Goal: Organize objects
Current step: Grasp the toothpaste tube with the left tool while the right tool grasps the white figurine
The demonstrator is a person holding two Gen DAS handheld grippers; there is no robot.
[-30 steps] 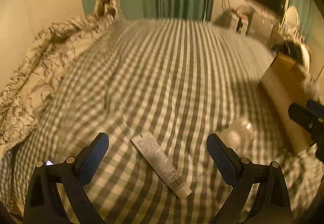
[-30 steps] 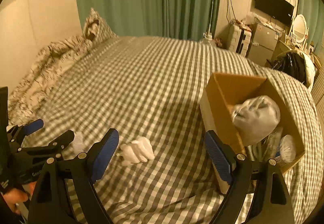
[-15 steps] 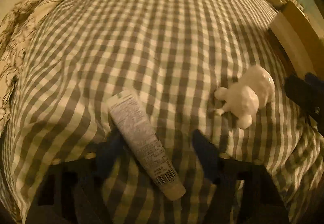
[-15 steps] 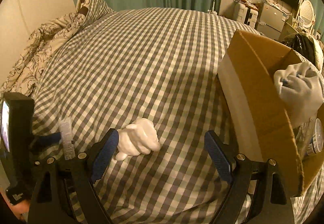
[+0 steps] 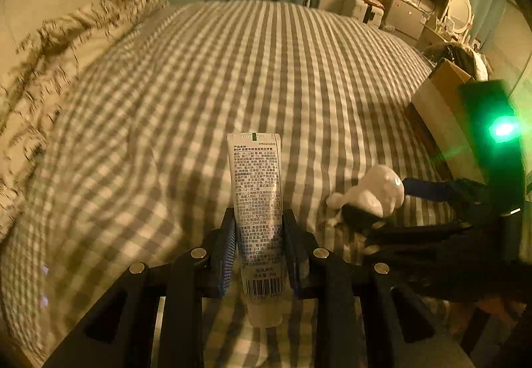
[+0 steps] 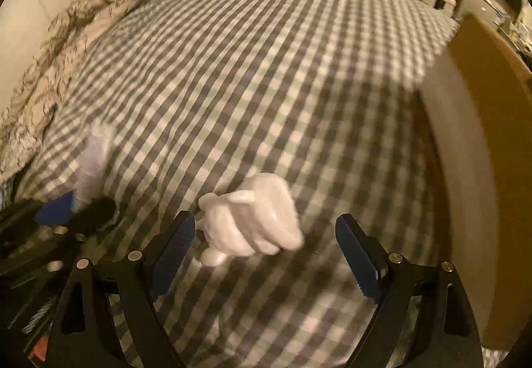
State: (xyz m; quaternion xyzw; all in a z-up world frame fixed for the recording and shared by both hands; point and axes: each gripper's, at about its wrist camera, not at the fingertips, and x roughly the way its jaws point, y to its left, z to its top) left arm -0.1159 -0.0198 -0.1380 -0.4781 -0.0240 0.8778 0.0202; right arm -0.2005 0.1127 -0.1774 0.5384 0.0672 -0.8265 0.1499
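Observation:
My left gripper [image 5: 257,255] is shut on a white tube [image 5: 257,201] with printed text and a barcode, holding it lifted above the checked bedspread, crimped end pointing away. My right gripper [image 6: 266,251] is open around a white plush toy [image 6: 252,218] that lies on the bedspread between its fingers. The toy also shows in the left wrist view [image 5: 372,191], with the right gripper's fingers [image 5: 359,216] on either side of it. The tube and left gripper appear blurred at the left of the right wrist view [image 6: 93,165].
A cardboard box [image 6: 482,121] stands on the bed just right of the toy; its corner shows in the left wrist view [image 5: 442,92]. A rumpled patterned duvet [image 5: 50,68] lies along the left side. Green curtains, a TV and furniture are beyond the bed.
My left gripper closed on the tube and lifted it off the bedspread. My right gripper moved down and forward so the toy now lies between its open fingers.

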